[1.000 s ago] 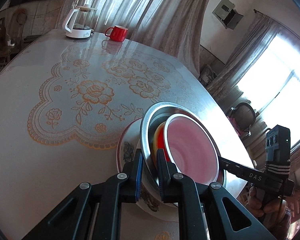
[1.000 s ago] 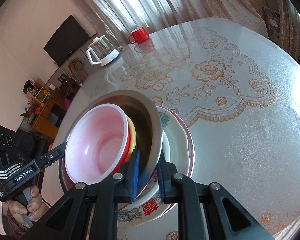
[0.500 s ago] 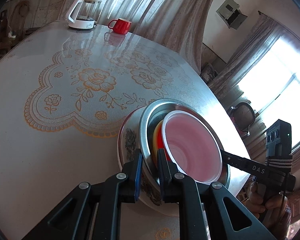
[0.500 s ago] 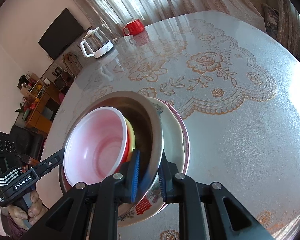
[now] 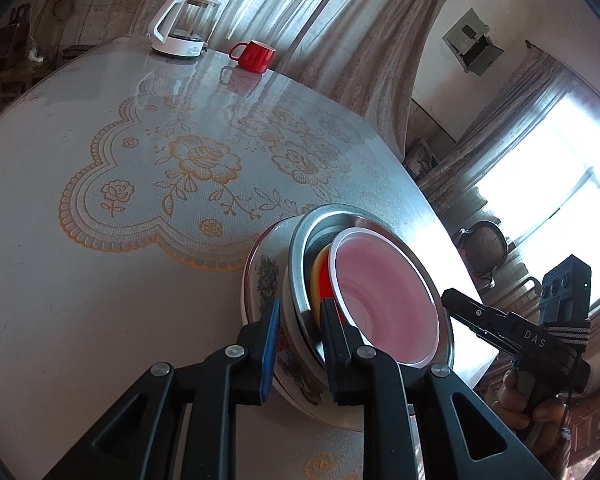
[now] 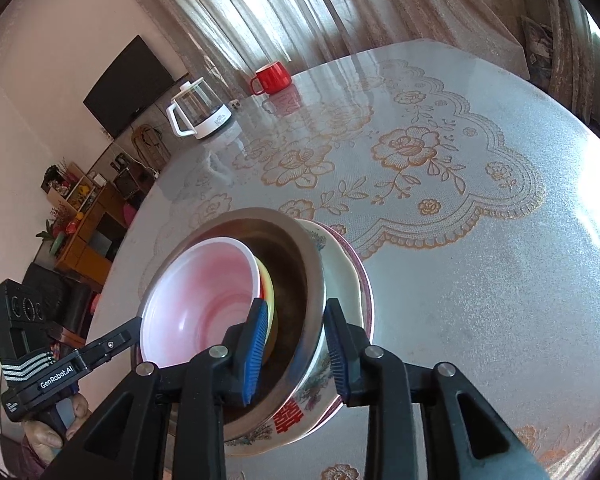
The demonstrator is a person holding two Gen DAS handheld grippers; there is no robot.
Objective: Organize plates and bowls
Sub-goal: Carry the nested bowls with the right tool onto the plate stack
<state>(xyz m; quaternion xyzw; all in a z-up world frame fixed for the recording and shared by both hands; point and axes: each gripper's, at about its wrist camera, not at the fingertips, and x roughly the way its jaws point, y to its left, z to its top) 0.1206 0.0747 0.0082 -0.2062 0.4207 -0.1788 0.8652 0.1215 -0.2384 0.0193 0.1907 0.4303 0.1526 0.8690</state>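
**Readable words and signs**

In the left wrist view, the white letters "DAS" stand on the black body of the right gripper (image 5: 456,308). In the right wrist view, the white label "GenRobot.AI" stands on the black body of the left gripper (image 6: 130,330). A red Chinese double-happiness sign is printed on the outside of the flowered bowl (image 6: 290,418). The small print on the kettle (image 6: 216,122) is too blurred to read.

Lower frame: left gripper (image 5: 300,340) and right gripper (image 6: 296,344) are black, each with 2 fingers (image 6: 254,350) faced in ribbed blue pads, silver screws, white lettering, striped straps.
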